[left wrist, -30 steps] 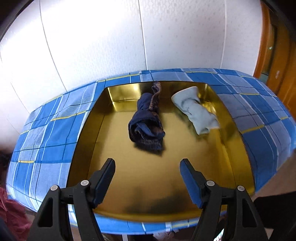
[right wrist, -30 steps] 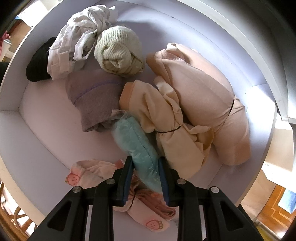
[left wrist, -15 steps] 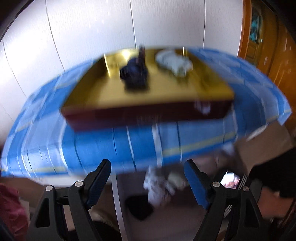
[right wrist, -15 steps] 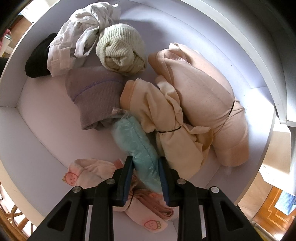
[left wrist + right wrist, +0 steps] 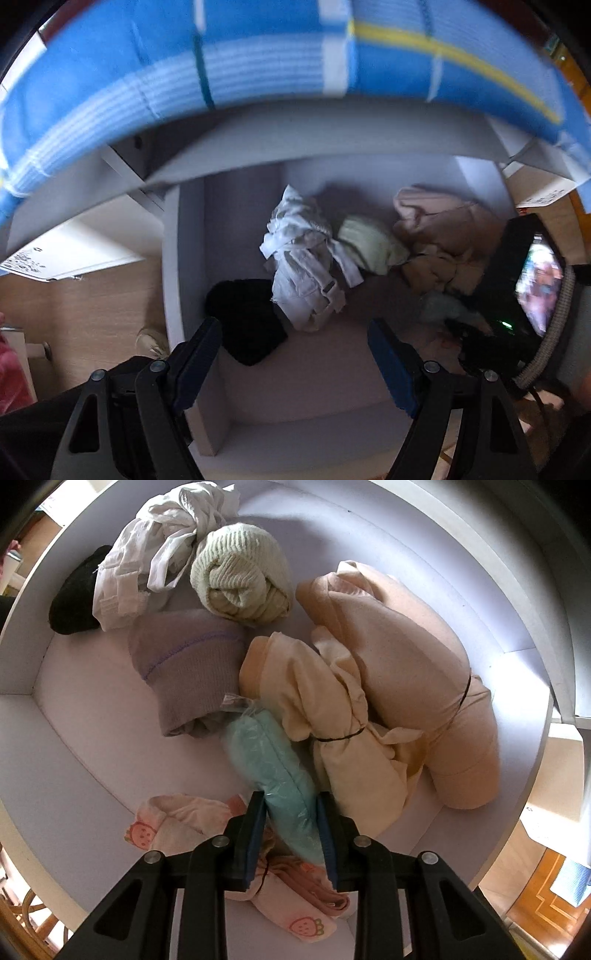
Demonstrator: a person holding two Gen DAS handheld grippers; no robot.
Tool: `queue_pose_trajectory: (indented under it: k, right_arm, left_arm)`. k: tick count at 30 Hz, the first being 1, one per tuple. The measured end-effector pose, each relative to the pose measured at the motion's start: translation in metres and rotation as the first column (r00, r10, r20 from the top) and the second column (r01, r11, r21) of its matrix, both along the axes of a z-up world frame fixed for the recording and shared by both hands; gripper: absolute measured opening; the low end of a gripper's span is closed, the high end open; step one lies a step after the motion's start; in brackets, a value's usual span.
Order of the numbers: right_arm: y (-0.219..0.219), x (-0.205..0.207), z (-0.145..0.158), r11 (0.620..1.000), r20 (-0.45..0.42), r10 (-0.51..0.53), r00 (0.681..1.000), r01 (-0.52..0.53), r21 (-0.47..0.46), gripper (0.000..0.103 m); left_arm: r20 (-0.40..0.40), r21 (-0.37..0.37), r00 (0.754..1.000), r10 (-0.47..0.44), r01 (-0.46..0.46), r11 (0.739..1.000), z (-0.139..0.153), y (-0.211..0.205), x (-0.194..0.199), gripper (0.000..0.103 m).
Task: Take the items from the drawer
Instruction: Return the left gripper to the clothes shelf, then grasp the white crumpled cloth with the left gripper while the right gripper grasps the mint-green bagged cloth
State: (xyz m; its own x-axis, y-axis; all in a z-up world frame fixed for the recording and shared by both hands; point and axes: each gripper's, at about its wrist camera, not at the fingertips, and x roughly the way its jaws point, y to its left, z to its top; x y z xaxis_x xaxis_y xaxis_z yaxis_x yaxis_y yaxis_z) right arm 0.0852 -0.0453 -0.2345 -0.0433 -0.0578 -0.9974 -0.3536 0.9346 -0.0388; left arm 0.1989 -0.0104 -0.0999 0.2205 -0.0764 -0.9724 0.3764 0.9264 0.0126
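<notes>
Left wrist view
- left gripper (image 5: 293,350): jaws spread wide with nothing between them, pointing down into the drawer.
- drawer (image 5: 171,258): white, pulled out below a blue checked cloth (image 5: 258,59) that hangs across the top of the view.
- black item (image 5: 245,319): on the drawer floor at the left, just beyond the left finger.
- white garment (image 5: 306,277): crumpled, right of the black item and touching it.
- pale green knit roll (image 5: 369,245): right of the white garment, partly under one of its straps.
- beige bundles (image 5: 443,236): heaped at the far right of the drawer.
- right gripper (image 5: 491,343): dark and blurred at the right edge, low over the clothes; its jaws cannot be made out here.

Right wrist view
- right gripper (image 5: 291,827): clamped on the turquoise packet (image 5: 269,764), a pad pressing each side of its near end.
- turquoise packet: wrapped in clear plastic, lying slantwise in the middle of the drawer (image 5: 74,738), between the mauve knit piece (image 5: 188,668) and the cream bundle (image 5: 325,716).
- cream bundle: tied with a dark band, leaning on the larger peach bundle (image 5: 413,672) at the right.
- strawberry-print cloth (image 5: 177,823): pink, on the near floor, partly under the gripper.
- far left corner: black item (image 5: 74,605), white garment (image 5: 147,554) and pale green knit roll (image 5: 240,576) side by side.
</notes>
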Motion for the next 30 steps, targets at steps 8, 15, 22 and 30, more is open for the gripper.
queue_pose_trajectory:
  k: [8,15,22,30]
  right_arm:
    - [-0.003,-0.002,-0.008,1.000,-0.021,0.000,1.000,0.000,0.006,0.031]
    - [0.000,-0.004,-0.018,0.999,-0.024,0.042,0.999,-0.042,-0.020,0.033]
    - [0.006,-0.009,-0.028,0.993,-0.018,0.088,0.996,-0.089,-0.072,0.033]
    - [-0.003,-0.010,-0.028,0.998,0.005,0.049,0.999,-0.049,-0.050,0.026]
  left_arm:
    - [-0.065,0.006,0.996,0.060,-0.059,0.998,-0.046,-0.006,0.022,0.082]
    - [-0.079,-0.023,0.991,0.109,-0.111,0.994,-0.070,-0.005,0.040,0.082]
    - [-0.109,-0.081,0.989,0.096,-0.106,0.991,-0.089,-0.008,0.050,0.078]
    - [-0.163,-0.111,0.979,0.121,-0.140,0.984,-0.102,0.005,0.057,0.050]
